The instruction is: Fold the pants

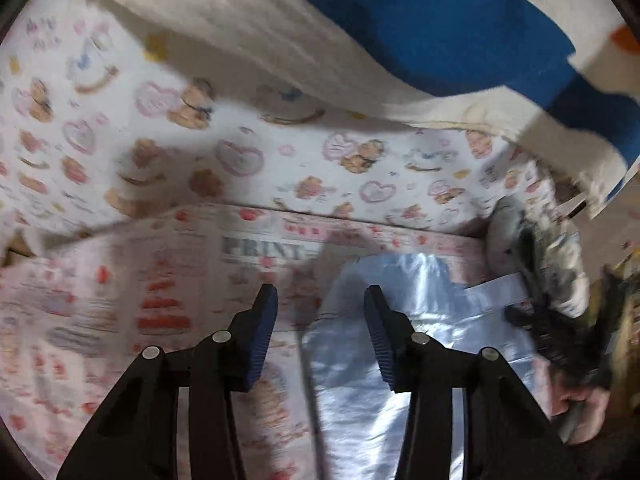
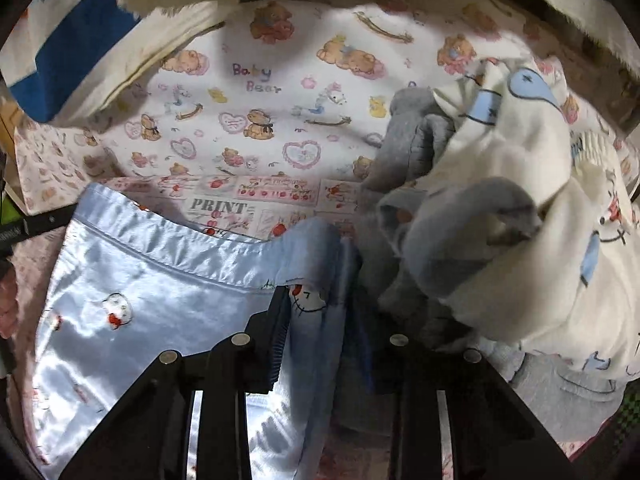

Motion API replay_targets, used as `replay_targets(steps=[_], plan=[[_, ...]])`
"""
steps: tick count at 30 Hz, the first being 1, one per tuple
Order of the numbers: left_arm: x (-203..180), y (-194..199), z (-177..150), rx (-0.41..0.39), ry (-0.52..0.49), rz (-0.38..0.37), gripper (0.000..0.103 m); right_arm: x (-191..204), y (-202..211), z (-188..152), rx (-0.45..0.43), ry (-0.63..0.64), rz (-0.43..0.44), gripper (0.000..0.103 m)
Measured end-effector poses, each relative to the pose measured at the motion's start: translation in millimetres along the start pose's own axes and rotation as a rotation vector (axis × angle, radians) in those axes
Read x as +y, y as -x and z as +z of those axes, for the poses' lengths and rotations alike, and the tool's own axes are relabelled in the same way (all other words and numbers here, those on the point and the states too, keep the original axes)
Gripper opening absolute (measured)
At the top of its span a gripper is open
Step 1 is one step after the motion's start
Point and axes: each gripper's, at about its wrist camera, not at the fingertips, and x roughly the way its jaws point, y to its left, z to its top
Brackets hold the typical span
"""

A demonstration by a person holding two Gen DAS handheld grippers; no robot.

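We see the left claw [image 1: 320,300] open over the pants [image 1: 360,360]; the right claw [image 2: 320,320] pinches their raised fold.

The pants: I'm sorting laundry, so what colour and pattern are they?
Shiny light-blue satin pants with small white cat faces; clearest in the right wrist view.

Right claw [image 2: 320,336] far finger hidden — pants [image 2: 160,280] fold covers it.
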Motion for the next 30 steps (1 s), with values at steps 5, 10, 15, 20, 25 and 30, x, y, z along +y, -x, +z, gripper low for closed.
replay_targets(steps=[5,10,15,20,25,30], plan=[[-3.0,-6.8,4.4,0.005,0.005,-0.006,0.046,-15.2,-1.2,-0.2,-0.045,-0.028,0.064,0.006],[-4.7,-18.9,8.8,0.001,0.018,-0.045,0.052,-27.1,4.3,-2.8,-0.075,-0.020,0.155,0.002],[-11.6,-30.0,8.6,0.001,0.005,-0.056,0.004,-27.9,6.4,-3.7,-0.076,-0.017,0.178,0.002],[-16.5,-11.7,4.1,-0.075,-0.050,0.003,0.001,-35.1,11.8,-4.3,-0.107,-0.036,0.241,0.002],[-15.9,32.2,8.1,-0.181,-0.056,-0.062,0.001,-39.9,35.2,-12.4,-0.204,-0.010,0.279,0.003],[-34.8,76.1,-4.8,-0.231,-0.135,-0.088,0.001,-37.6,71.6,-24.3,-0.311,0.050,0.329,0.003]])
